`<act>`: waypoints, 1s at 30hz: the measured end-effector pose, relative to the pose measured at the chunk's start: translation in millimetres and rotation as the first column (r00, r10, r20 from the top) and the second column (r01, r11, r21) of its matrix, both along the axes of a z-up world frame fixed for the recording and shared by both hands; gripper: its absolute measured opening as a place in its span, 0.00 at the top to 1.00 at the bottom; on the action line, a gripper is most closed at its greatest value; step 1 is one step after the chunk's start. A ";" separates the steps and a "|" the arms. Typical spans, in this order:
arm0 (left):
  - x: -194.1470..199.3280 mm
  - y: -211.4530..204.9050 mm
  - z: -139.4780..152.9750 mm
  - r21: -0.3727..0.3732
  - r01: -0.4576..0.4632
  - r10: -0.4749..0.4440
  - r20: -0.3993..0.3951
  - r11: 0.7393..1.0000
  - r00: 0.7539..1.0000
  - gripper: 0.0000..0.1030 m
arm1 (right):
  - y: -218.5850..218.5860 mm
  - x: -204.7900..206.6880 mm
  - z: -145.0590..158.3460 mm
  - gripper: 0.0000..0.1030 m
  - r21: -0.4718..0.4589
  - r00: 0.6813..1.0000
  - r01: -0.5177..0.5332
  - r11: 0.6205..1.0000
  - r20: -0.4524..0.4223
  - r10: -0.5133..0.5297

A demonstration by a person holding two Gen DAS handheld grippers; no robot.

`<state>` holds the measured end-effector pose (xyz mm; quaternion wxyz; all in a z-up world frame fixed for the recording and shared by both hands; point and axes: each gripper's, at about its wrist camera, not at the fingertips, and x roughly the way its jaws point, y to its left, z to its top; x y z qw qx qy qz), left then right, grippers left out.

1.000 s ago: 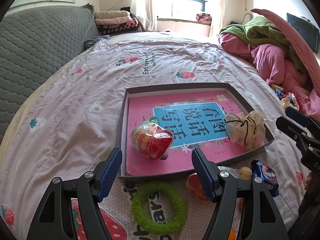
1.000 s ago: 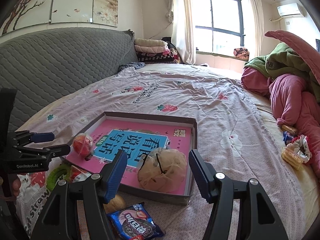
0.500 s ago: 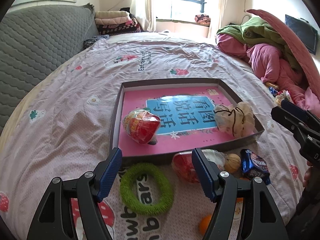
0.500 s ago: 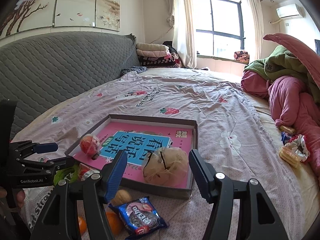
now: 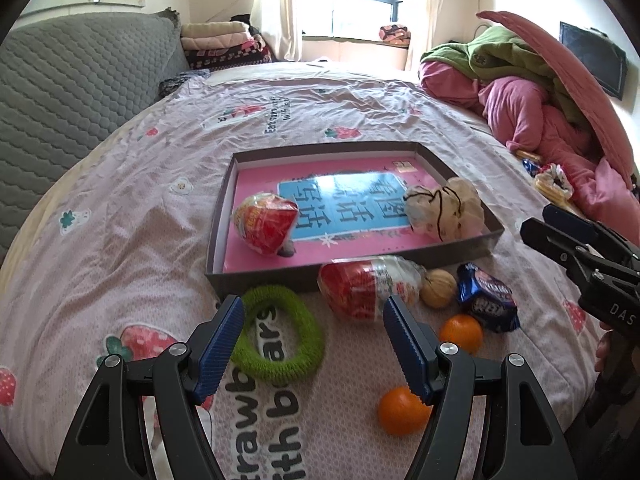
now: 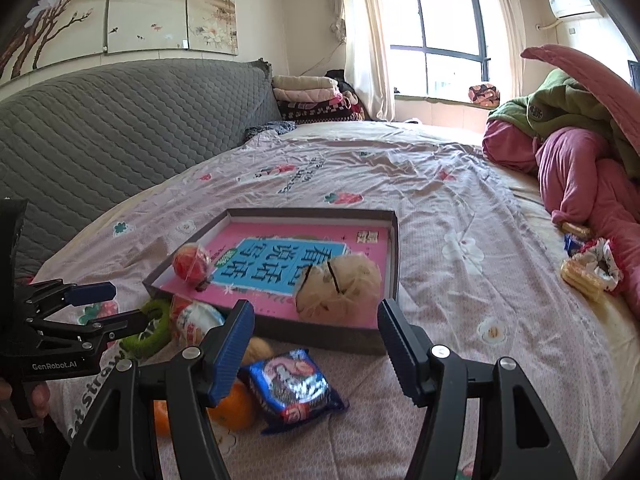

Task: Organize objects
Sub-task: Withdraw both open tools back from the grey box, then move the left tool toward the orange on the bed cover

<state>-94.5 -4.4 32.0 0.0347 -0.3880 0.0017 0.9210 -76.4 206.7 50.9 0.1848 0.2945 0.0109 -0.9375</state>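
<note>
Snacks and fruit lie loose at lower centre, just below the tray (image 5: pixel 256 280). Left gripper (image 5: pixel 314 344) hangs apart over the green ring (image 5: pixel 280 336); right gripper (image 6: pixel 316 340) gapes empty above the cookie pack (image 6: pixel 292 386). Oranges (image 5: pixel 402 410) could roll off if nudged.

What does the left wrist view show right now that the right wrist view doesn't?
Only the left wrist view shows the whole green ring and both oranges apart. Only the right wrist view shows the wall painting and the blue cookie packet's full face. Both show the box tray, the red snack bag and the drawstring pouch in it.
</note>
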 end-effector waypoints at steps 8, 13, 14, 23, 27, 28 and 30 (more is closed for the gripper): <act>17.7 10.6 -4.1 -0.012 0.034 -0.033 0.014 0.999 0.999 0.29 | 4.0 11.1 -10.5 0.38 -0.002 0.999 0.004 1.000 0.045 -0.004; 24.6 11.7 -8.0 -0.009 0.040 -0.039 0.031 0.999 0.999 0.29 | 3.4 18.6 -16.2 0.38 0.009 0.998 0.003 1.000 0.063 -0.004; 26.3 12.3 -8.7 -0.009 0.042 -0.041 0.034 0.999 0.999 0.29 | 3.8 20.6 -16.5 0.38 0.011 0.998 0.005 1.000 0.063 -0.005; 40.3 17.9 -14.4 -0.023 0.065 -0.063 0.050 0.998 0.997 0.29 | -5.1 47.7 -20.2 0.38 0.010 0.999 -0.018 1.000 0.045 0.017; 45.8 19.1 -15.1 -0.025 0.074 -0.072 0.054 0.997 0.996 0.29 | -7.8 54.8 -21.9 0.38 0.008 0.999 -0.023 1.000 0.042 0.023; 47.6 18.8 -15.2 -0.023 0.074 -0.073 0.054 0.997 0.996 0.29 | -8.4 55.8 -22.5 0.38 0.009 0.999 -0.025 1.000 0.043 0.024; 51.1 18.0 -16.5 -0.018 0.075 -0.074 0.057 0.997 0.996 0.29 | -10.1 57.4 -24.2 0.38 0.010 0.998 -0.029 1.000 0.050 0.029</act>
